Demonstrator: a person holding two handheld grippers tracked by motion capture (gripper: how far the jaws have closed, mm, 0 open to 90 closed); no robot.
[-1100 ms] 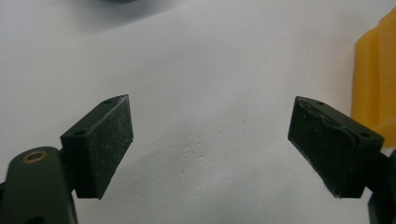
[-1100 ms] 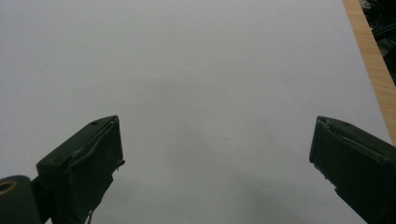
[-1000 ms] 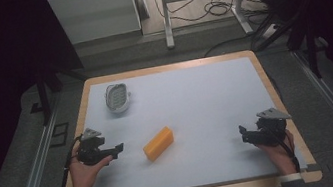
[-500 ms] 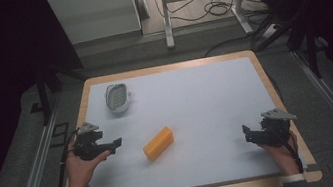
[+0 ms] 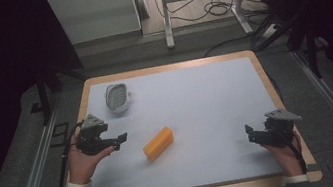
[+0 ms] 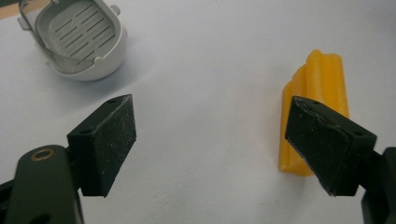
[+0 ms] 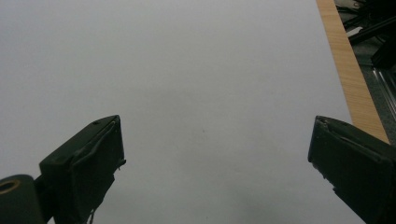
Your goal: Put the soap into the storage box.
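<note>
- The left gripper (image 5: 122, 139) hovers over the left part of the bench (image 5: 207, 107), its fingers (image 6: 105, 140) spread wide with nothing between them.
- It points toward the yellow block (image 5: 158, 143), which lies on the white bench top a little left of the middle, near the gripper but not touching it.
- In the left gripper view the block (image 6: 317, 102) lies just beyond the right-hand finger, partly hidden behind it, with its long side running away from the camera; its top is ridged.
- A white slotted dish (image 5: 117, 97) stands at the far left of the bench, beyond the left gripper and well apart from the block. In the left gripper view the dish (image 6: 79, 42) shows at the upper left.
- The right gripper (image 5: 250, 133) is held over the near right corner of the bench, well apart from the block; its fingers (image 7: 88, 163) are also wide apart and hold nothing.
- In the right gripper view bare white bench top lies between the fingers, with the wooden edge (image 7: 350, 74) at the right.
</note>
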